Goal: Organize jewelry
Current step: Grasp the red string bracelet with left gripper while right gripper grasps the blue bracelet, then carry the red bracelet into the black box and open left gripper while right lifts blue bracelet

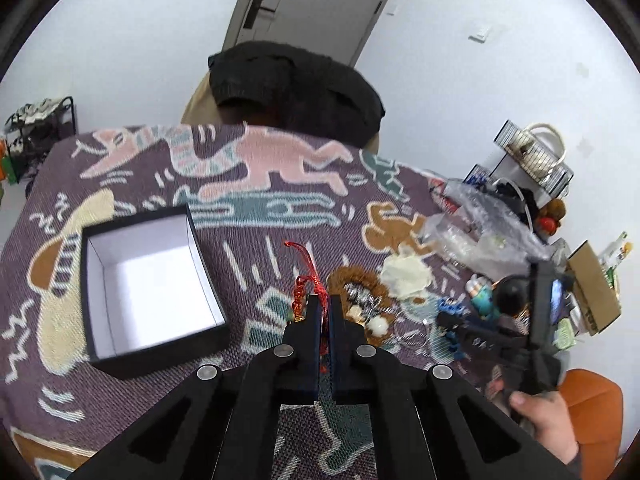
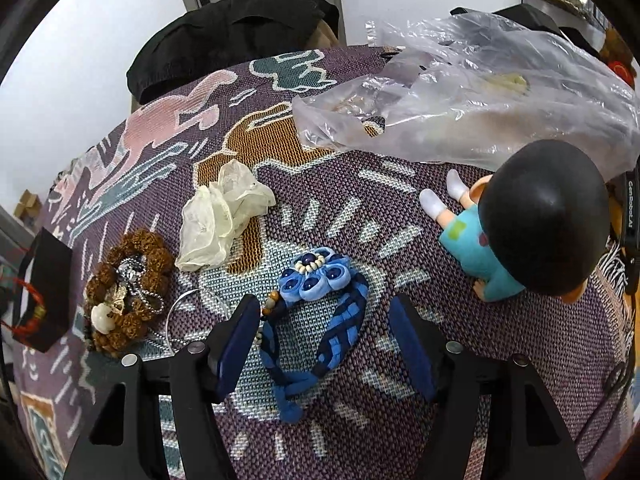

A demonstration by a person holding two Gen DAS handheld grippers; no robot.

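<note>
L tongs (image 1: 325, 302) clamped on red charm (image 1: 301, 294), R tongs (image 2: 324, 320) spread over blue bracelet (image 2: 316, 312); soft, light, floppy, so grab mid-band.

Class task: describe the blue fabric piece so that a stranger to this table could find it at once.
Start from the big clear plastic bag on the patterned cloth, then come toward the open right gripper. Between its fingers lies the blue fabric necklace, the only blue piece with a flower; the bead bracelet is brown.
</note>
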